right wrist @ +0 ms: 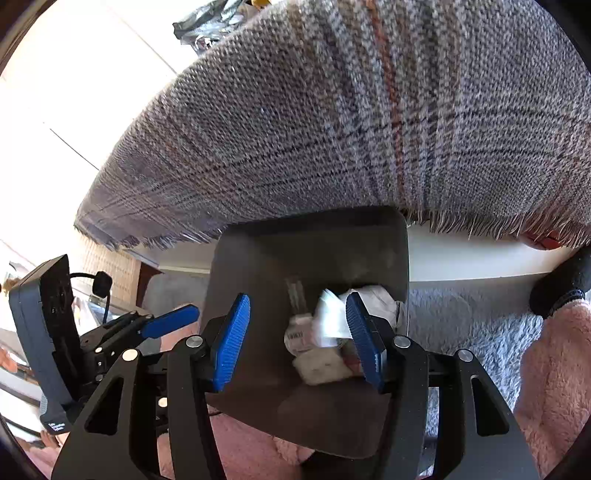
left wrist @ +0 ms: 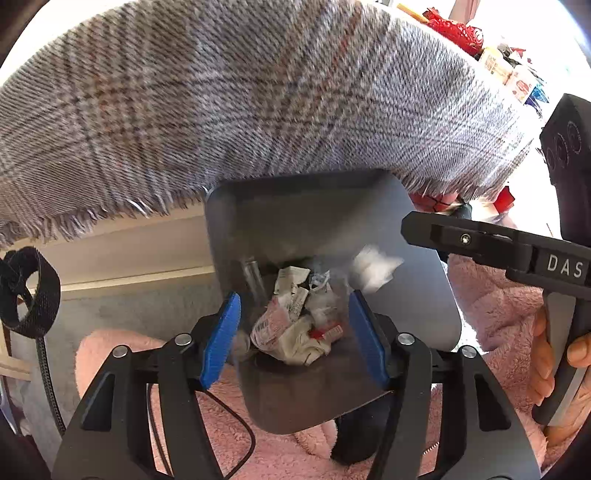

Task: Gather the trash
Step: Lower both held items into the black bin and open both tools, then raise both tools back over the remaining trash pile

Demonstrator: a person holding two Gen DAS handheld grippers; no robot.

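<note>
A dark grey bin point(left wrist: 406, 280) stands below the table edge, with crumpled wrappers and paper point(left wrist: 295, 321) at its bottom. A white tissue point(left wrist: 375, 267), blurred, is in the air inside the bin mouth. My left gripper point(left wrist: 293, 336) is open over the bin's near rim, empty. My right gripper point(right wrist: 297, 338) is open above the bin point(right wrist: 258, 280), empty; the blurred white tissue point(right wrist: 328, 321) shows just by its right pad. The right gripper also shows in the left wrist view point(left wrist: 406, 225), above the bin's right side.
A grey plaid cloth point(left wrist: 240, 103) with a fringe hangs over the white table edge point(right wrist: 472, 254) just above the bin. Red and printed packages point(left wrist: 458, 33) lie at the table's far right. Pink fleece point(left wrist: 495, 302) and grey carpet point(right wrist: 461, 317) surround the bin.
</note>
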